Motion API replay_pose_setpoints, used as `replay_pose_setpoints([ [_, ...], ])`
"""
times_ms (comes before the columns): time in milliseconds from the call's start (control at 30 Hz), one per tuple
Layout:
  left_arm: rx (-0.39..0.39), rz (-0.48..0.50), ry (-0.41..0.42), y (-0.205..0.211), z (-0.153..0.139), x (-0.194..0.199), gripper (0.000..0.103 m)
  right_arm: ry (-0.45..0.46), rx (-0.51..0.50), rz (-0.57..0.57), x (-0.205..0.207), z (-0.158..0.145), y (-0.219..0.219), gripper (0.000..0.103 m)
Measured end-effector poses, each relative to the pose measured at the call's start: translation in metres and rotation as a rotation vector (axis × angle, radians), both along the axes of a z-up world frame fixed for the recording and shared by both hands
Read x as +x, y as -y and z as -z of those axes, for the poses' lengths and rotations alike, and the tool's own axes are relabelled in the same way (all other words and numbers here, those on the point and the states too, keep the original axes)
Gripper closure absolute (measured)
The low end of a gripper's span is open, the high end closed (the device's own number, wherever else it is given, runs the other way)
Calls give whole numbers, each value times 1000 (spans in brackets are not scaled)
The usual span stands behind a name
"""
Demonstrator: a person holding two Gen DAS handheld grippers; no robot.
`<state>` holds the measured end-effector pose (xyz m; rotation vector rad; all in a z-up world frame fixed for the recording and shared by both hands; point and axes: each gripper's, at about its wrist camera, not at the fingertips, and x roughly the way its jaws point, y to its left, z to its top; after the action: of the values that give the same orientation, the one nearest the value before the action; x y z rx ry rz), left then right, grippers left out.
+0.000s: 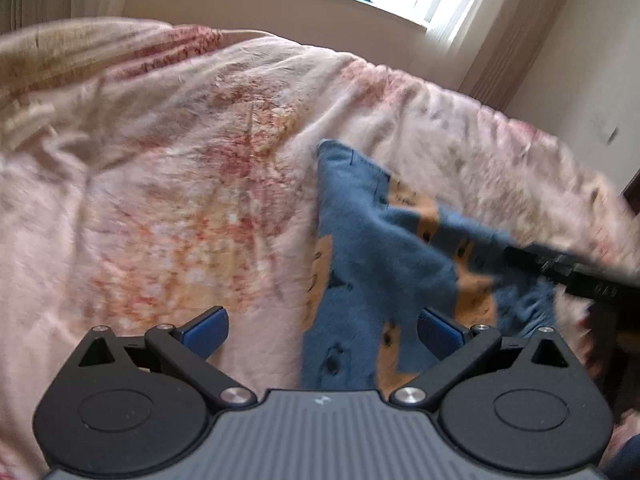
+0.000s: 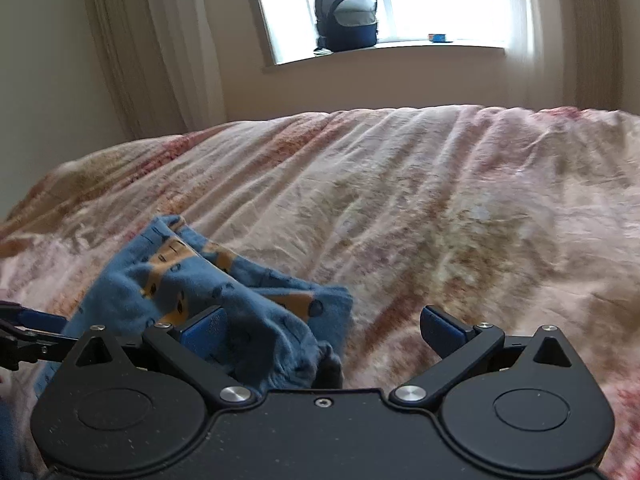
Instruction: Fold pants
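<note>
The pants [image 1: 372, 248] are small, blue with orange patches and dark marks, and lie crumpled on the bed. In the left wrist view they reach from mid-bed down between my fingers, nearer the right one. My left gripper [image 1: 322, 330] is open, just above the cloth. In the right wrist view the pants [image 2: 224, 292] lie bunched at lower left, over the left blue pad. My right gripper [image 2: 322, 330] is open, its right finger over bare bedspread. The other gripper's black fingers show at each view's edge, in the left wrist view [image 1: 568, 272] and in the right wrist view [image 2: 28, 340].
A pink and cream flowered bedspread [image 2: 440, 200] covers the bed, wrinkled. Beyond it is a wall with a window; a dark backpack [image 2: 346, 16] stands on the sill. Curtains [image 2: 160, 40] hang at the left.
</note>
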<state>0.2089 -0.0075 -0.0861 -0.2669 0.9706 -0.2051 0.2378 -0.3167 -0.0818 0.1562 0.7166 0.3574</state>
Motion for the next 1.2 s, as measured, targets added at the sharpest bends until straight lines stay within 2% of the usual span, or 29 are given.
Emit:
replay_pose_setpoints([
  [100, -168, -51, 6, -14, 6, 5, 0, -45, 113, -82, 10, 8, 3, 0],
  [167, -229, -82, 22, -20, 9, 6, 0, -90, 169, -120, 15, 15, 3, 0],
  [233, -251, -91, 19, -22, 12, 8, 0, -110, 196, -131, 17, 21, 5, 0],
  [333, -229, -73, 16, -19, 16, 9, 0, -124, 238, -120, 18, 21, 10, 0],
  [533, -87, 9, 1, -4, 22, 9, 0, -157, 369, -47, 18, 26, 26, 0],
  [700, -16, 47, 1, 5, 23, 7, 0, -148, 378, -29, 15, 28, 27, 0],
  [900, -21, 45, -2, 5, 22, 6, 0, -145, 371, -5, 9, 29, 26, 0],
  [1100, -90, -16, 6, -7, 17, 3, 1, -156, 362, 25, 10, 30, 18, 1],
  [1200, -59, -3, 30, -4, 13, 2, 11, -155, 335, 46, 10, 29, 13, 6],
])
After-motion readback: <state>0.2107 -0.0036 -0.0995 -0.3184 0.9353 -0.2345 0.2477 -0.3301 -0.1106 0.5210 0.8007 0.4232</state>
